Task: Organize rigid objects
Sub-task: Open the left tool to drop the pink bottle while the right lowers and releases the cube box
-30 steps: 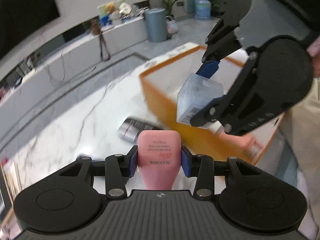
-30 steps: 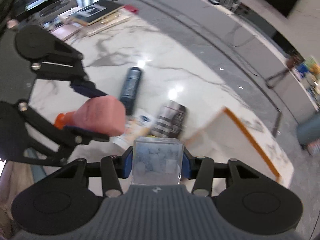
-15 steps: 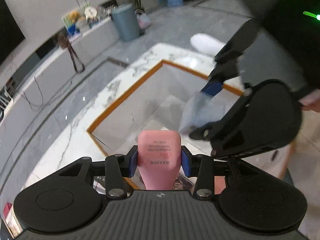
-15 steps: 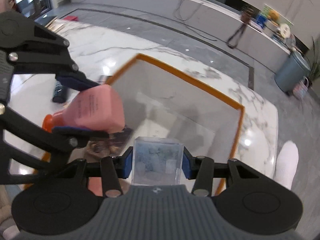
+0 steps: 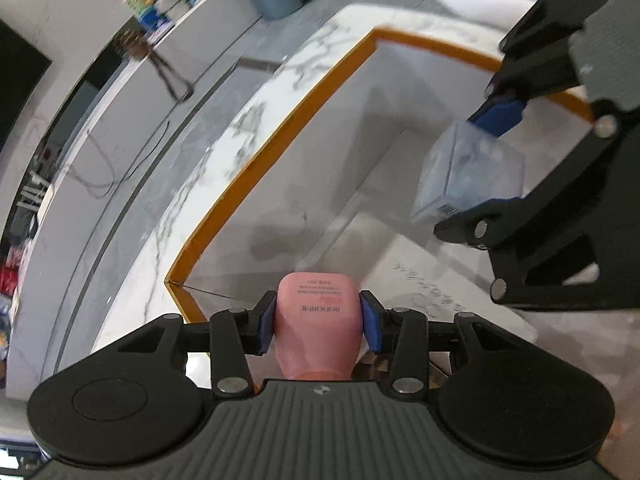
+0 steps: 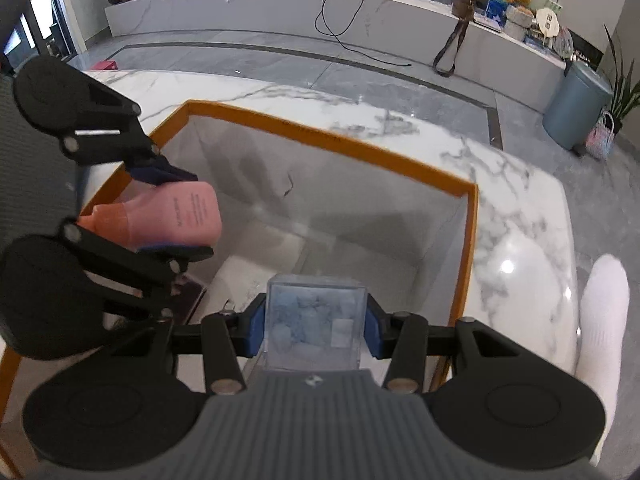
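My left gripper [image 5: 318, 322] is shut on a pink bottle [image 5: 318, 316] with an orange cap end, held over the near left part of an orange-rimmed box [image 5: 276, 148]. The same pink bottle [image 6: 180, 216] and left gripper [image 6: 172, 216] show at the left of the right wrist view. My right gripper [image 6: 316, 326] is shut on a clear square box with pale blue contents [image 6: 316, 324], above the orange-rimmed box [image 6: 332, 142]. In the left wrist view that clear box [image 5: 472, 172] hangs in the right gripper [image 5: 488, 156] over the box's pale grey inside.
The orange-rimmed box stands on a white marble table [image 6: 516, 216] whose edge lies close beyond it. Something dark lies on the box floor [image 6: 188, 292] under the left gripper. A white sock foot [image 6: 600, 312] is right of the table. A blue-grey bin [image 6: 576, 100] stands on the floor.
Both grippers have swung from above the loose bottles on the table to over the orange-rimmed box and sunk toward it. Each keeps its grip on its object.
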`<action>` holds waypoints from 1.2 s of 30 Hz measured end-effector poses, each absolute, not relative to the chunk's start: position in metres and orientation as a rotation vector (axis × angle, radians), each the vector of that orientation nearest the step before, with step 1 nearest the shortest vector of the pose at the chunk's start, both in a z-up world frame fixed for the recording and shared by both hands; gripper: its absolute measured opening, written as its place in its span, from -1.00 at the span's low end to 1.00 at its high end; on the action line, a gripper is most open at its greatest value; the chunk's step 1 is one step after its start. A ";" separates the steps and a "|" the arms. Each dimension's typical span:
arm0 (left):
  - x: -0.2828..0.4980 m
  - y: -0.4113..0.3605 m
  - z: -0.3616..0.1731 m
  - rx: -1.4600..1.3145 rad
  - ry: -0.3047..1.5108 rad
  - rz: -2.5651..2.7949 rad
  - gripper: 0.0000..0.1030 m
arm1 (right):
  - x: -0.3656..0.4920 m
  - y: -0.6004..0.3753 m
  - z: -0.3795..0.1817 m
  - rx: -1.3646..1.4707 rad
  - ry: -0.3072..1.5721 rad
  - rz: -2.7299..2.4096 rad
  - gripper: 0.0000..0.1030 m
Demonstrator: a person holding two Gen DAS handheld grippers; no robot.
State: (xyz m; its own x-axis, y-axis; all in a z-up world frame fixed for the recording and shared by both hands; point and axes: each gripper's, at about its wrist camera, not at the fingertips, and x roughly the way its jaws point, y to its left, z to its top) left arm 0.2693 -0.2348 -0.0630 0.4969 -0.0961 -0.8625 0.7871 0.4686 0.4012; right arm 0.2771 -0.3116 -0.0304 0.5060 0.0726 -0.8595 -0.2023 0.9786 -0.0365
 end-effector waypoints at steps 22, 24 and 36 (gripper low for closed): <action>0.266 -0.193 -0.038 0.834 0.829 -0.666 -0.02 | 0.292 -0.287 -0.042 -0.470 1.068 0.243 -0.07; 0.264 -0.189 -0.036 0.823 0.816 -0.671 -0.02 | 0.292 -0.283 -0.044 -0.531 1.074 0.278 -0.07; 0.269 -0.183 -0.033 0.730 0.784 -0.696 -0.02 | 0.286 -0.263 -0.064 -0.984 1.028 0.447 -0.09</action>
State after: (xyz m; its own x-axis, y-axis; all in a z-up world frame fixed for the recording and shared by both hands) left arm 0.2689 -0.1833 -0.0333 0.5211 -0.2728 -0.8087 0.7710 0.5569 0.3090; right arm 0.2863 -0.2633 -0.0642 0.4799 -0.1203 -0.8691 -0.7173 0.5167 -0.4676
